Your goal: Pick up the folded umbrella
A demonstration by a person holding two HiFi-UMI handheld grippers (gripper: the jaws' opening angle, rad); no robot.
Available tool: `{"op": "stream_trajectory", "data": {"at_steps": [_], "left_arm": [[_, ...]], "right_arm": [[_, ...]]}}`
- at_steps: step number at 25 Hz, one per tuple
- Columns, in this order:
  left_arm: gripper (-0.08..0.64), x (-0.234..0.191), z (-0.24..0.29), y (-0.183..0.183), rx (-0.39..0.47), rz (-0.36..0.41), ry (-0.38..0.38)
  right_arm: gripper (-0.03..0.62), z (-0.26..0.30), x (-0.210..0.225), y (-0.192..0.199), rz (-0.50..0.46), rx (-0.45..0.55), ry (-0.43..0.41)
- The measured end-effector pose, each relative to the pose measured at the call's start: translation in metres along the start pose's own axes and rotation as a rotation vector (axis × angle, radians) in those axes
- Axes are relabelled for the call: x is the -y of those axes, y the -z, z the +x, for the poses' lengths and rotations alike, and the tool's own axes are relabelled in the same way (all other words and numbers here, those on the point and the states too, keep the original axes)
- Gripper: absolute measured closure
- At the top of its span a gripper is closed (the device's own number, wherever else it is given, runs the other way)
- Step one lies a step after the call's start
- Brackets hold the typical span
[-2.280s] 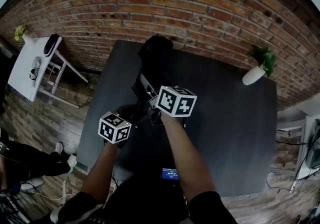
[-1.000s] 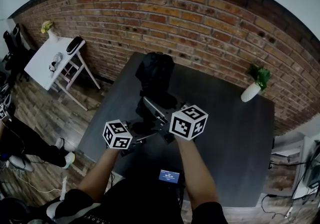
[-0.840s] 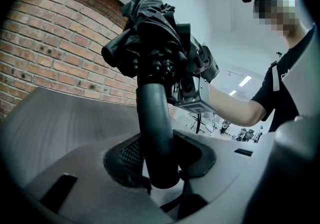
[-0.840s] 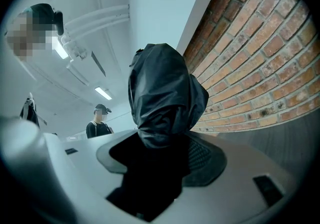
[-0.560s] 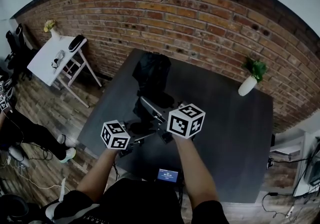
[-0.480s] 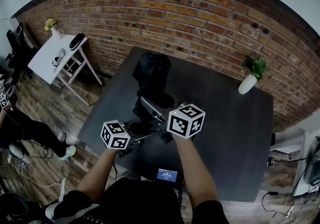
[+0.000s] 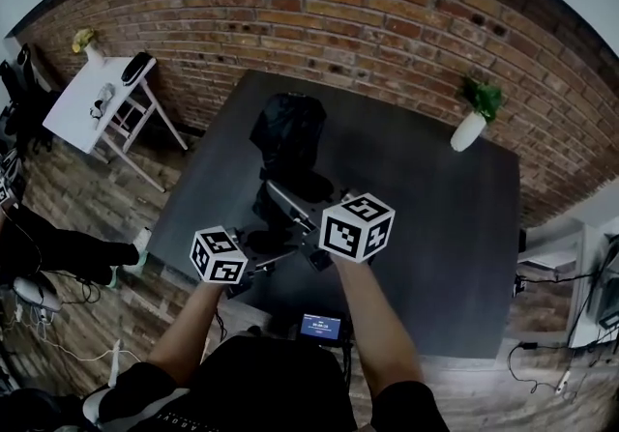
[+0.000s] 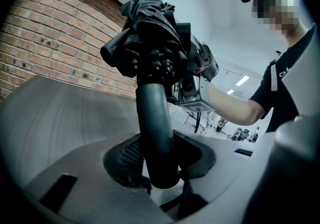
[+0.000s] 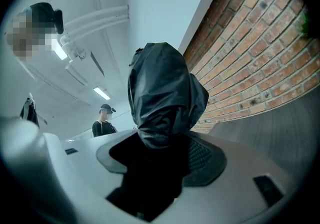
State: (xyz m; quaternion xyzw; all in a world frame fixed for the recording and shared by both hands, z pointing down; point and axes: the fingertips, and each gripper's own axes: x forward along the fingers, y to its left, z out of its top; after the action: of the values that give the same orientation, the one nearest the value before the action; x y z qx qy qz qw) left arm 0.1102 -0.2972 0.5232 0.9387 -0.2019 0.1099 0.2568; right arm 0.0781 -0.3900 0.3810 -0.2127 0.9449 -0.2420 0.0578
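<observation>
The folded black umbrella (image 7: 282,237) hangs between my two grippers above the near part of the dark table (image 7: 435,217). In the left gripper view its thick dark handle (image 8: 155,133) stands upright between the jaws, with the bunched canopy (image 8: 150,42) above it. My left gripper (image 8: 160,170) is shut on that handle. In the right gripper view the black canopy fabric (image 9: 162,92) fills the gap, and my right gripper (image 9: 160,168) is shut on it. From the head view, the left gripper (image 7: 253,266) and the right gripper (image 7: 311,248) face each other closely.
A black bag (image 7: 287,130) lies on the table beyond the grippers. A white vase with a plant (image 7: 468,129) stands at the far right by the brick wall. A small lit screen (image 7: 319,327) sits at the near edge. A white side table (image 7: 92,101) stands left; a bystander (image 9: 102,120) is behind.
Both grippers, still gripping the umbrella, have drawn back from the black bag toward the table's near edge. The grip looks unchanged.
</observation>
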Motion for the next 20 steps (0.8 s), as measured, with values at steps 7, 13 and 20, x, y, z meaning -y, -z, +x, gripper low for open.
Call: {"op": "stream_trajectory", "data": {"at_steps": [7,13,20], "left_arm": [[0.416,0.024,-0.027,0.023,-0.017,0.026,0.051],[0.416,0.049,-0.069,0.053,-0.031,0.039,0.078],[0.416,0.075,-0.116,0.090,-0.064,0.054,0.100]], "right_arm": [[0.318,-0.006,-0.036,0.019,-0.010,0.021,0.055],[0.318,0.000,-0.086,0.047,-0.030,0.029,0.085],[0.318,0.003,-0.137,0.081,-0.021,0.055,0.119]]}}
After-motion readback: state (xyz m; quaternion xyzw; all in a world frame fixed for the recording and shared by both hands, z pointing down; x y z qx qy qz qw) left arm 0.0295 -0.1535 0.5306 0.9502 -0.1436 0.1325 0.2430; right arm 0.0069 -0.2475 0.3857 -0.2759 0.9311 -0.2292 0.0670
